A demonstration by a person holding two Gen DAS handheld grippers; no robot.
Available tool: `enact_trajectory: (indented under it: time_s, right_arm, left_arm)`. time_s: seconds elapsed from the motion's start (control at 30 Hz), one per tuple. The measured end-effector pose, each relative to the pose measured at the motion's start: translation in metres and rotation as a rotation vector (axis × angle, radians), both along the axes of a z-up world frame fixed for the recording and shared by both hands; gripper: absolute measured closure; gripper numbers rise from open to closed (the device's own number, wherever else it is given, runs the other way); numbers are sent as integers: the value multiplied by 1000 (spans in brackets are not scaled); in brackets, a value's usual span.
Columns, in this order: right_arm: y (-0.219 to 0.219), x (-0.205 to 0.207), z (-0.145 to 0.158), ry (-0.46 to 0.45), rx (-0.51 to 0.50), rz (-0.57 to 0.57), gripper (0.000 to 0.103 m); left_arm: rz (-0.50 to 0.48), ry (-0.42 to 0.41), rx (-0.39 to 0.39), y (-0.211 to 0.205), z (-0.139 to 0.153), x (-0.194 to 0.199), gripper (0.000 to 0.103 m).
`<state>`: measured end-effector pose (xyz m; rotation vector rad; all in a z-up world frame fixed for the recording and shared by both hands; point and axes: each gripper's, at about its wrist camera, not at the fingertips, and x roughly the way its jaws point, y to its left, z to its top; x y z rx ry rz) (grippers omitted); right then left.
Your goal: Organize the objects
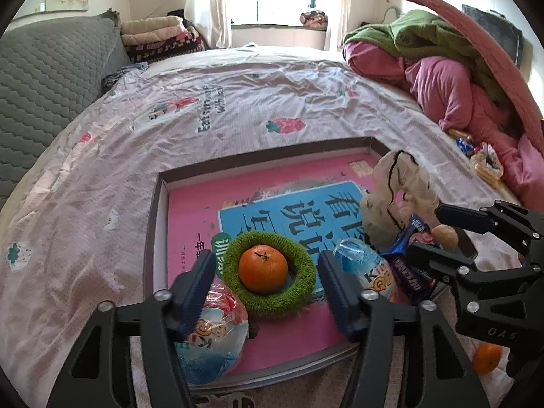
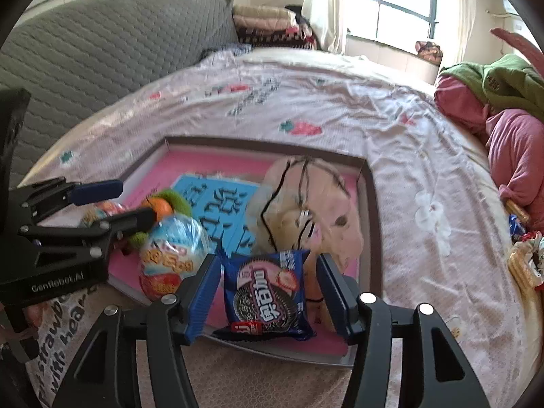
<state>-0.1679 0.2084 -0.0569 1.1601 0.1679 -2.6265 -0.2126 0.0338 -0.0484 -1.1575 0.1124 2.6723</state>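
Pink-lined shallow box (image 1: 159, 238) lies on the strawberry-print bedsheet (image 1: 210, 115) and holds everything. Left gripper (image 1: 265, 282) angles down, fingers spread wide around the green fuzzy ring (image 1: 306, 272) cradling a mandarin (image 1: 262, 268), touching neither. Right gripper (image 2: 267, 289) tilts likewise, jaws parted beside the blue cookie packet (image 2: 265, 292), pads clear of it

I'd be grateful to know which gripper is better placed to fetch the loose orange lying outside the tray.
Right, probably. The loose orange lies on the bedsheet directly beneath the right gripper, whereas the left gripper hangs open over the tray.
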Motion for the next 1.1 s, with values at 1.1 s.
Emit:
enact_trajectory:
  time_s: [1.1]
  right_arm:
    - [13, 100, 50, 209, -73, -149, 34]
  left_arm:
    - [155, 189, 5, -20, 53, 136, 25]
